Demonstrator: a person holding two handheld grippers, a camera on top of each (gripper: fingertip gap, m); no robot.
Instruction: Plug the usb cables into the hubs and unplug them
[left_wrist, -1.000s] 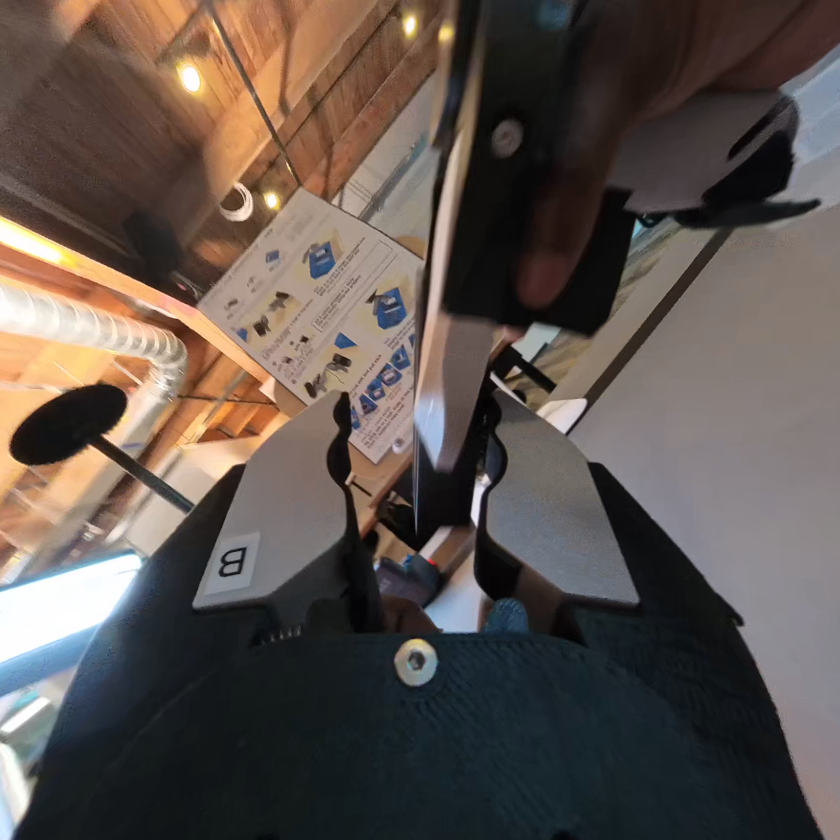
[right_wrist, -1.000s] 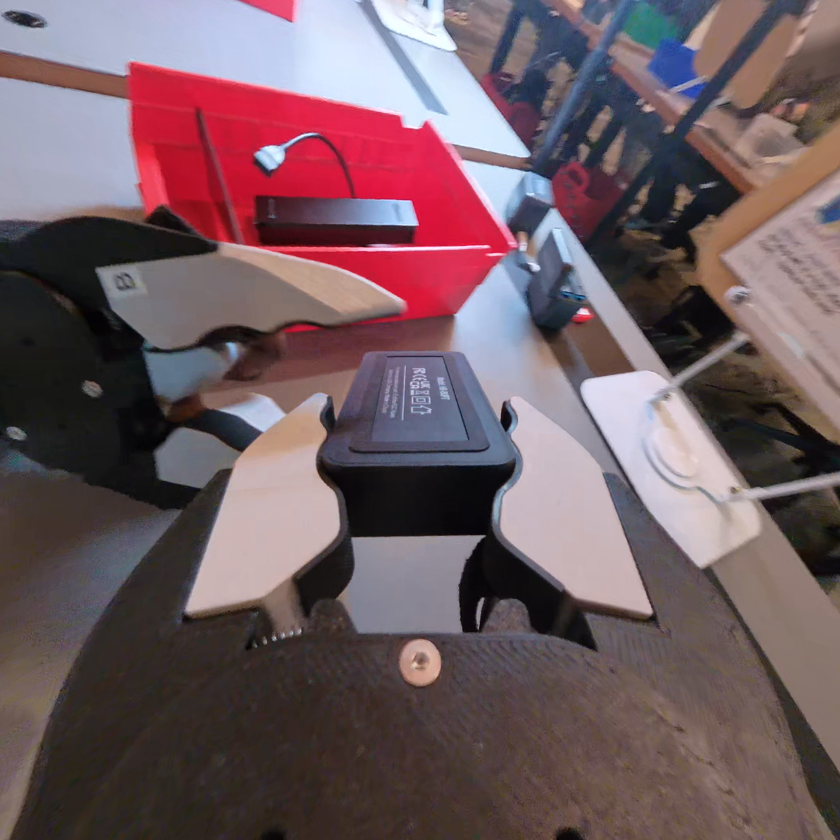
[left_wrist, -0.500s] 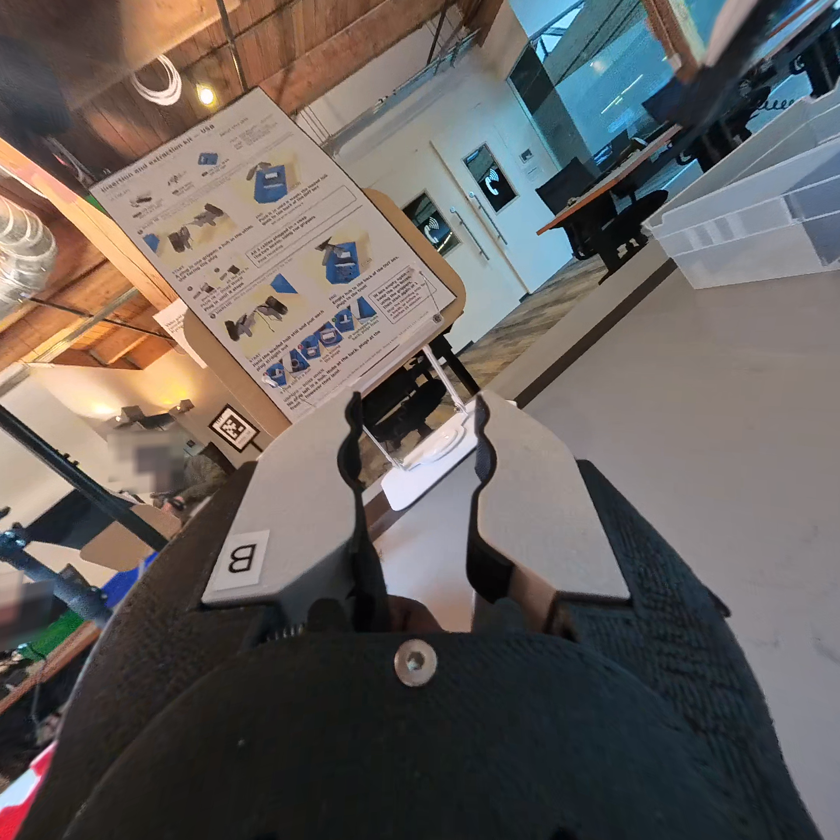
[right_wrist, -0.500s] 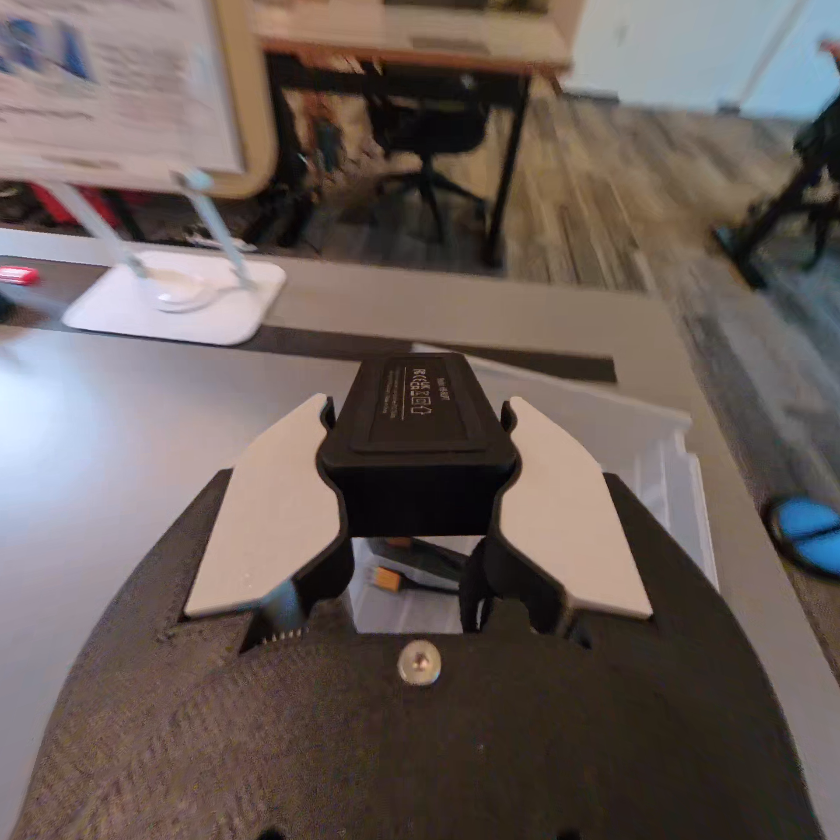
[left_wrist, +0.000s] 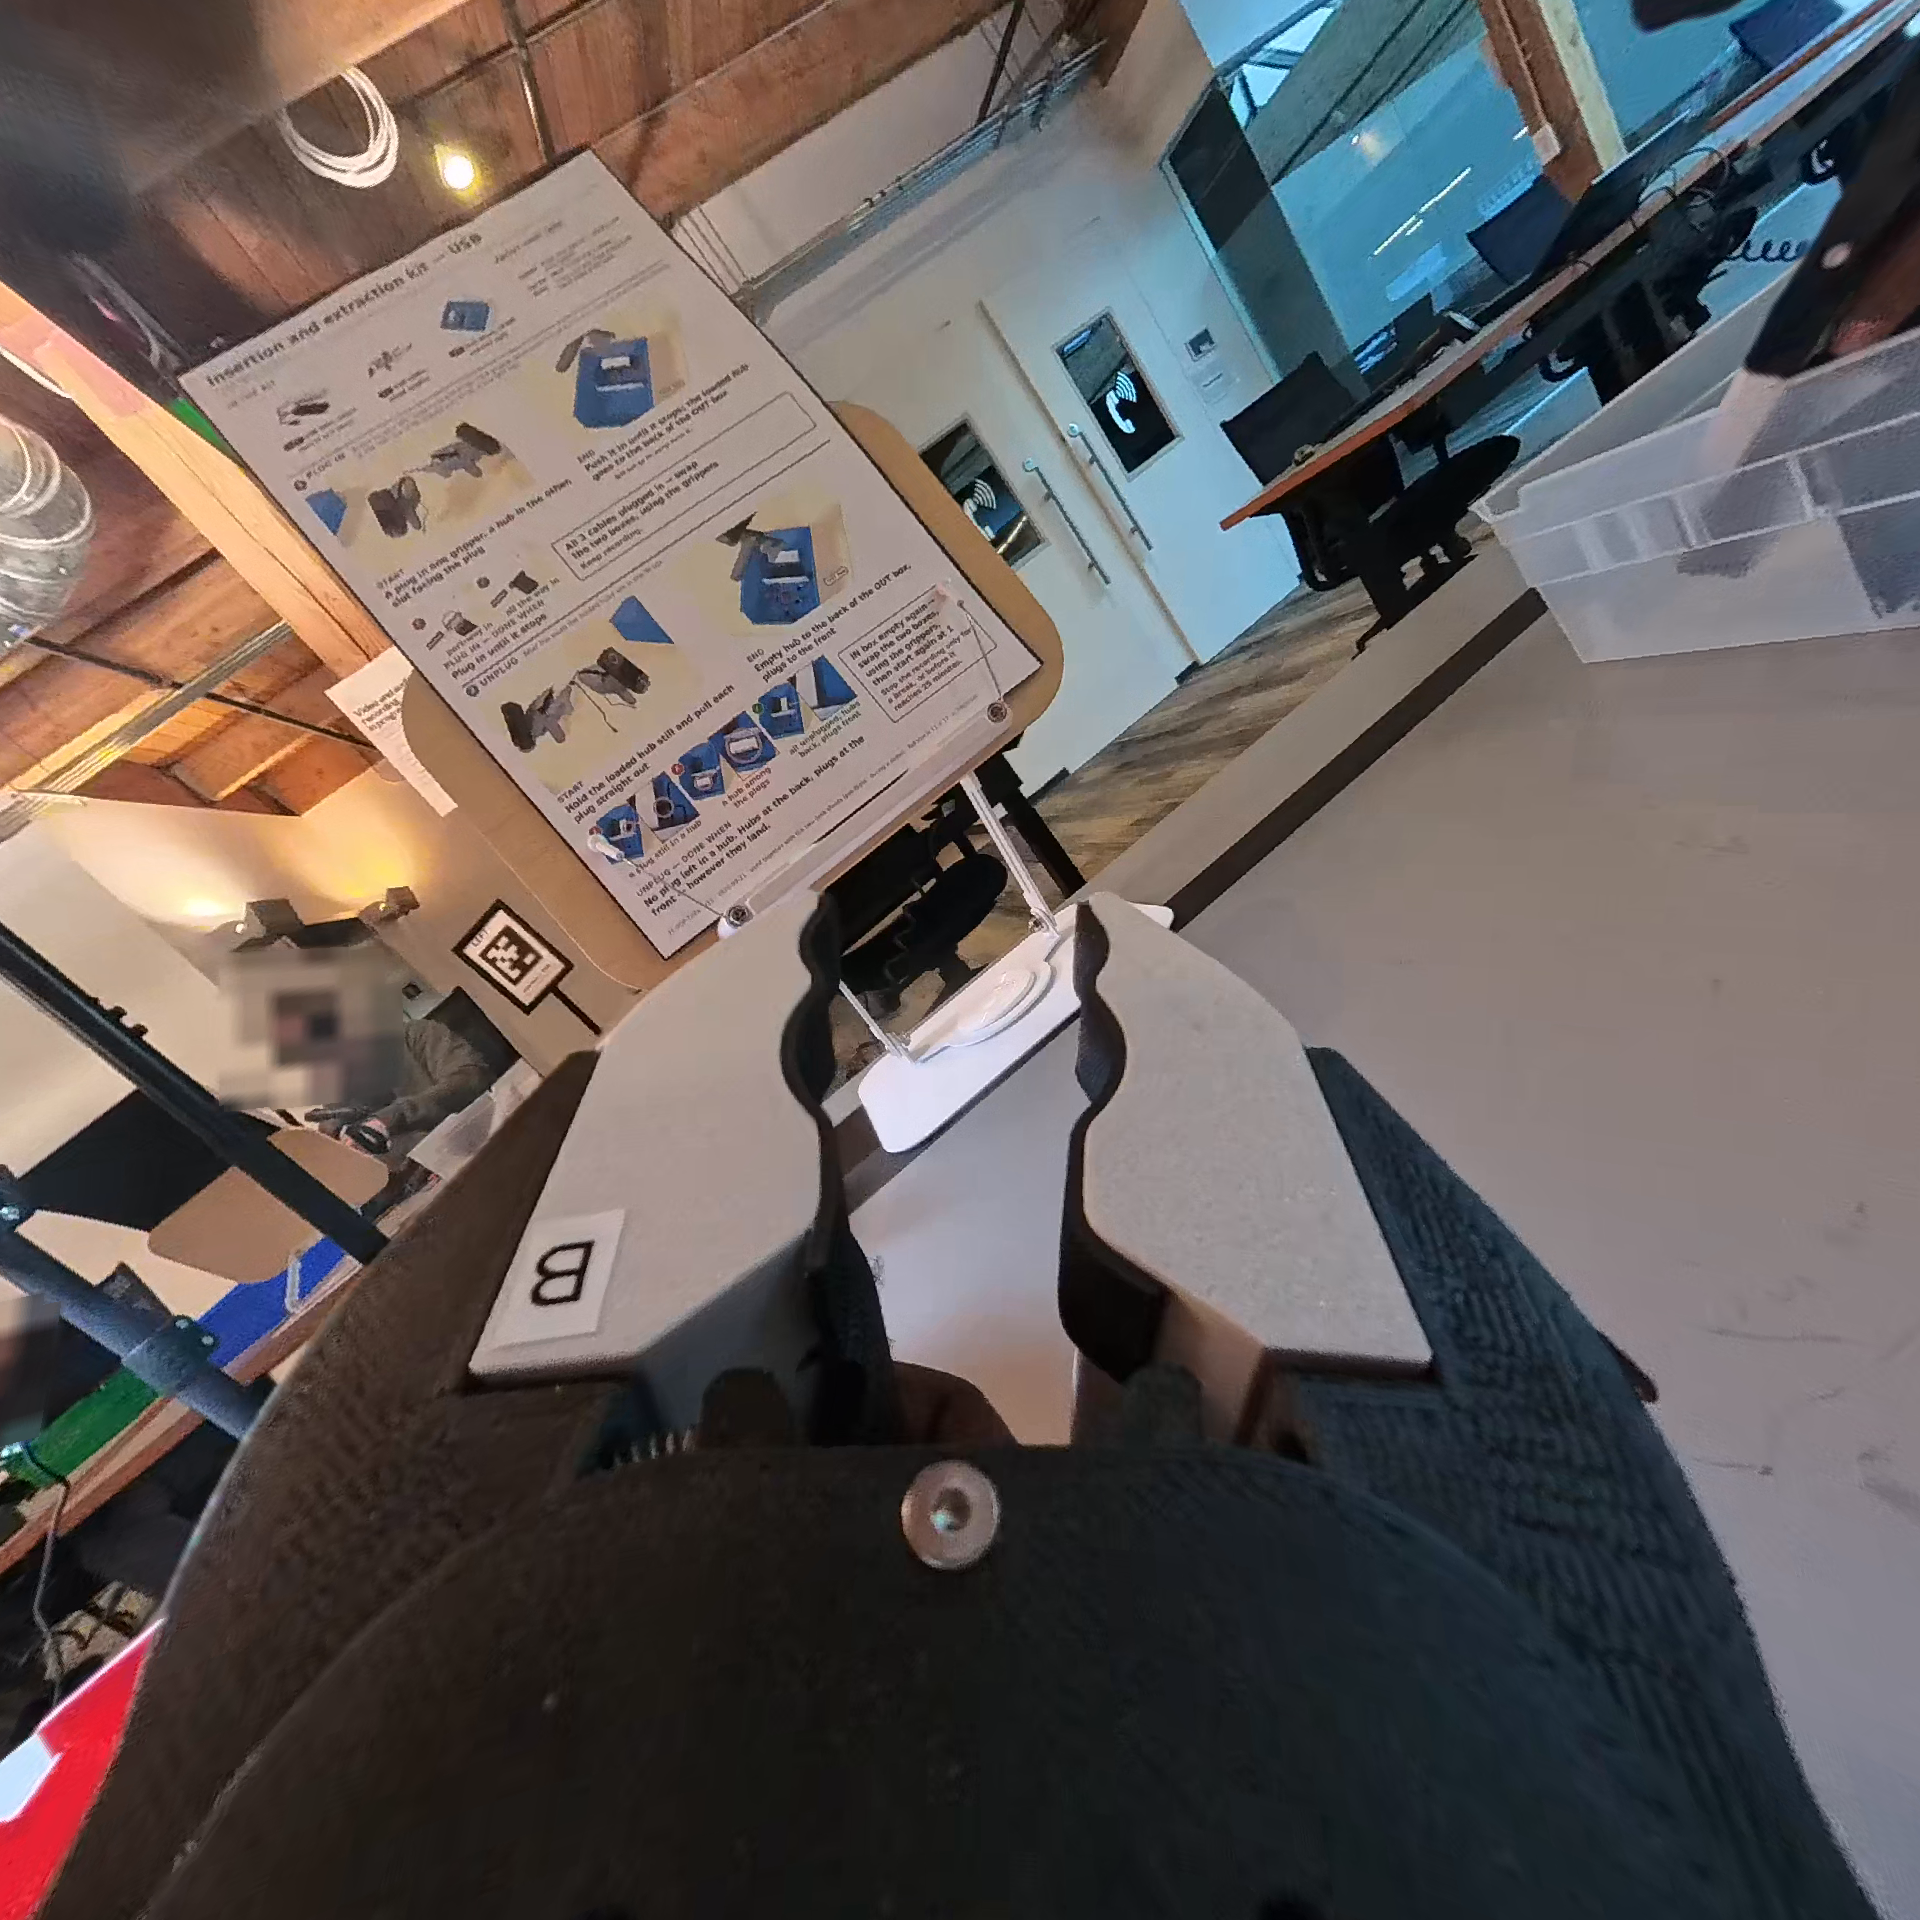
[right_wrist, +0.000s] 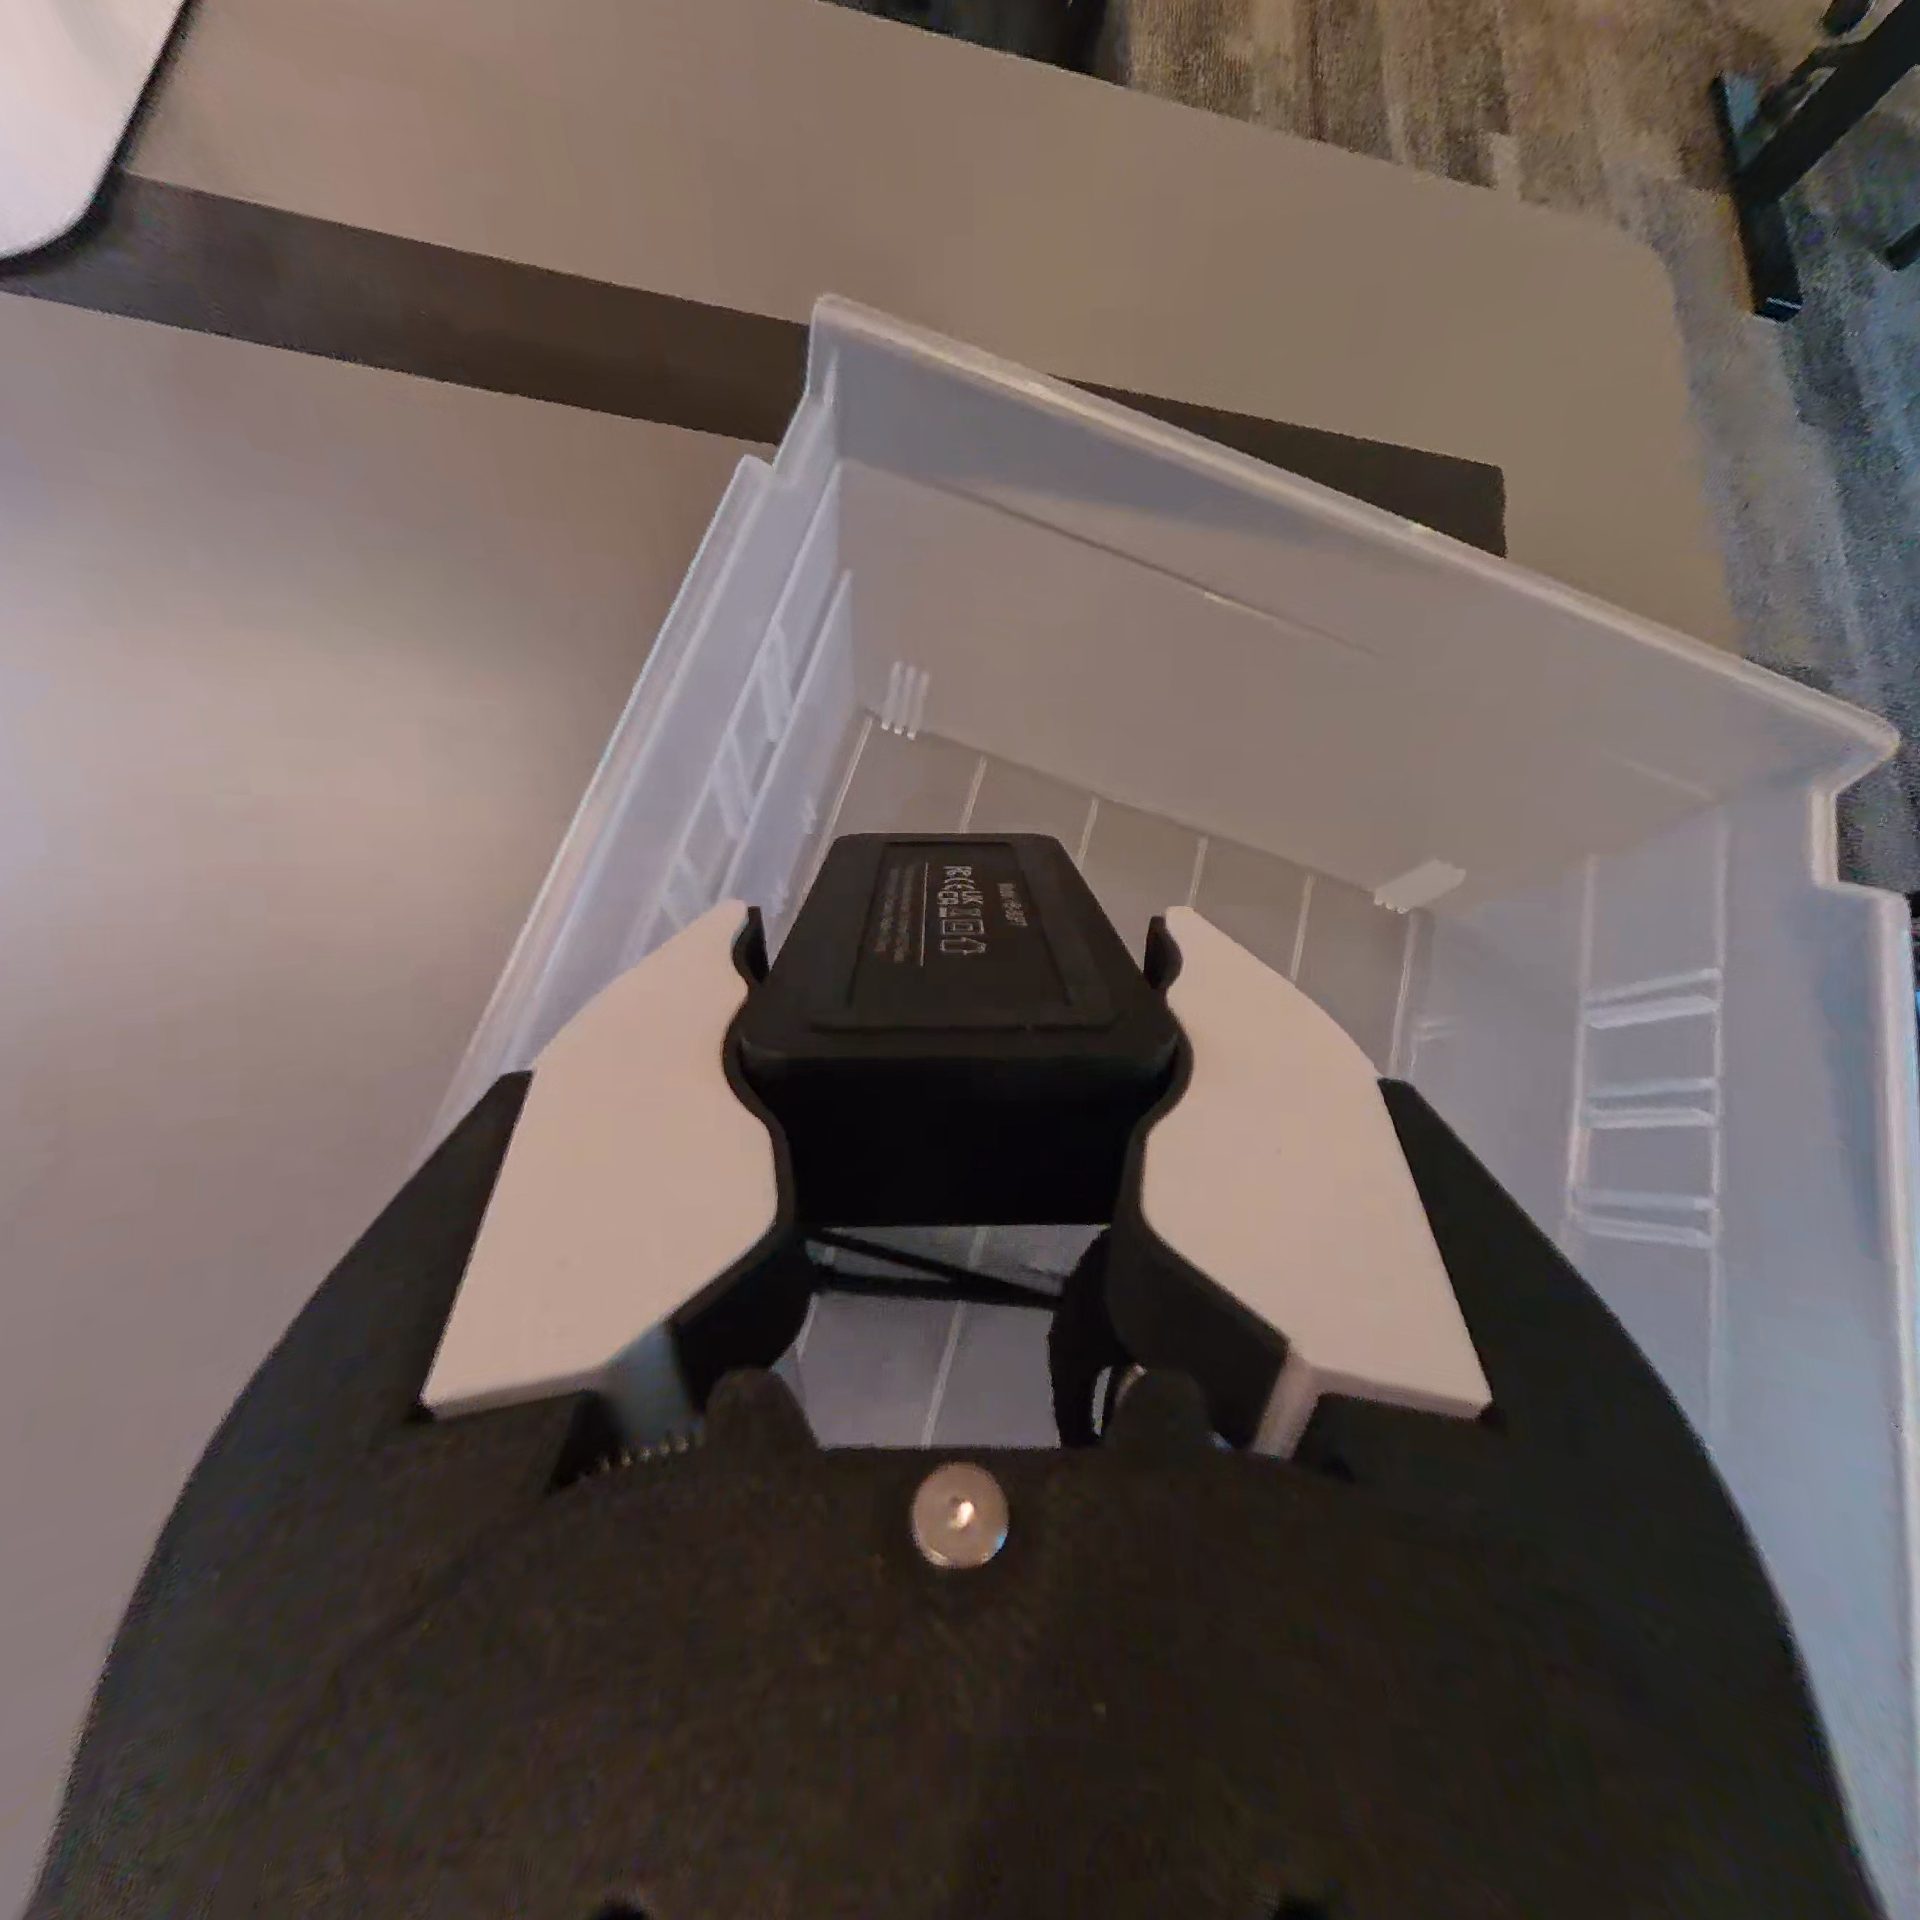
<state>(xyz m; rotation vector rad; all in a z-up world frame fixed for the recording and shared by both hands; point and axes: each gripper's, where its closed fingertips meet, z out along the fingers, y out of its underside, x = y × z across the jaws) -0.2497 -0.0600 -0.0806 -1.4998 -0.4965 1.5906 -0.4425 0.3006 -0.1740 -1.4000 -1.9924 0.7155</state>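
Black hub (right_wrist: 956, 997) gripped in our right claw (right_wrist: 956, 935) | now swung over clear bin (right_wrist: 1351, 665) at 12 | left claw (left_wrist: 945, 997) open, empty | drop-off next, we reckon

You are working at a grey table (left_wrist: 1558, 1039) in an open office. Exposed wooden ceiling beams (left_wrist: 675, 73) are running overhead, a ceiling lamp (left_wrist: 455, 169) is glowing, glass partitions (left_wrist: 1382, 177) are reflecting blue light, and dark desks (left_wrist: 1382, 457) are standing on wood-plank flooring (left_wrist: 1226, 707).
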